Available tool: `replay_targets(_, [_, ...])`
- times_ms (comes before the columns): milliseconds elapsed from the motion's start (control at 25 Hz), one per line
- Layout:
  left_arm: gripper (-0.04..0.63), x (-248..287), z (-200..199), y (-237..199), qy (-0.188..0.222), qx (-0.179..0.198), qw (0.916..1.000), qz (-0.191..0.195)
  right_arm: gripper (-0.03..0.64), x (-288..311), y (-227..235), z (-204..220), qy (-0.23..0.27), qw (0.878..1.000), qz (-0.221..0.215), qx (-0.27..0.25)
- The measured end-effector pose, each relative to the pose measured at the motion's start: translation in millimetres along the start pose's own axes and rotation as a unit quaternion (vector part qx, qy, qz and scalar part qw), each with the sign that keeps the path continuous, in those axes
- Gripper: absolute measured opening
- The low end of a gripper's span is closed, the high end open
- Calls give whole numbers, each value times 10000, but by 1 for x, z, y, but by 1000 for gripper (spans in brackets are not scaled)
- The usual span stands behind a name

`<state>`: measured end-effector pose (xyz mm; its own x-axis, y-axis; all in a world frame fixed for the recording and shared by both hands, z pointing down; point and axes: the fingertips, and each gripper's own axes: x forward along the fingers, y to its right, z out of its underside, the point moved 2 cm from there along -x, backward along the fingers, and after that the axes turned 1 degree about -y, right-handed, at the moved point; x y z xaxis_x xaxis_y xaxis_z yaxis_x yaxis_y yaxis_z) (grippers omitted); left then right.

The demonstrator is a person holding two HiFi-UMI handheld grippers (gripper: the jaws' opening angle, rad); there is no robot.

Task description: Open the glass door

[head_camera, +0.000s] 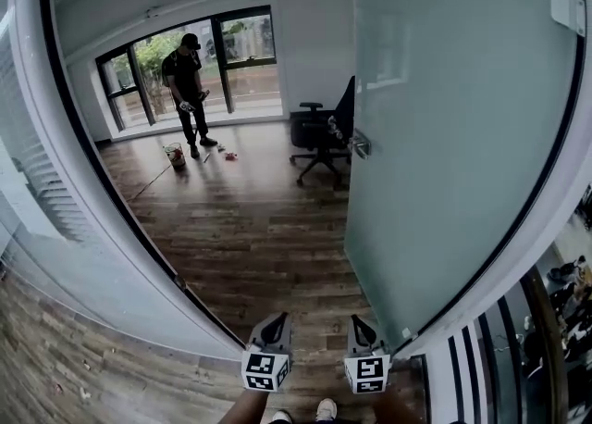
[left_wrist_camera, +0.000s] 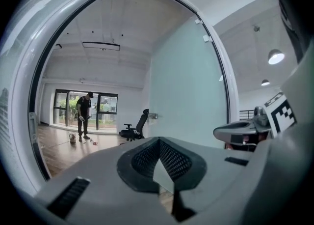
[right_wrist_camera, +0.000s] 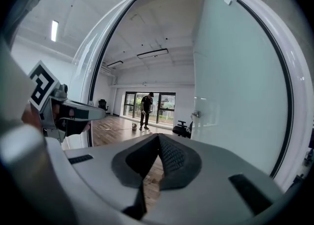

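Note:
The frosted glass door [head_camera: 453,135] stands swung open on the right, its metal handle [head_camera: 360,144] on the edge facing the room. In the head view both grippers sit low in the doorway, side by side. My left gripper [head_camera: 274,325] and my right gripper [head_camera: 361,328] are shut with nothing held, and both are apart from the door. The left gripper view has the door [left_wrist_camera: 186,91] ahead to the right, and the right gripper view shows the door [right_wrist_camera: 230,86] and its handle [right_wrist_camera: 196,114] close on the right.
The dark door frame [head_camera: 102,191] curves along the left beside a frosted glass wall. Inside, a person [head_camera: 190,89] stands by the windows near a small bucket [head_camera: 175,155]. A black office chair [head_camera: 319,130] stands just behind the door edge. Wood flooring runs ahead.

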<state>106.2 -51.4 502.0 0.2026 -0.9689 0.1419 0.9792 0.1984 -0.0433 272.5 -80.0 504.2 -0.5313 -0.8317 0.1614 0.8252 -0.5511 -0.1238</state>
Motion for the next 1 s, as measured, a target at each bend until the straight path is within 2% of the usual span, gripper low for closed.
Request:
replay_targets(320, [-2, -94, 9, -25, 85, -3, 9999, 53, 15, -49, -78, -7, 82, 9998, 185, -38])
replay_targets(640, [-2, -189, 43, -49, 57, 36, 10000, 41, 15, -103, -163, 5, 78, 9993, 342, -96])
replay_targets(1000, [-2, -231, 45, -57, 52, -60, 9999, 102, 15, -132, -201, -10, 82, 9990, 364, -255])
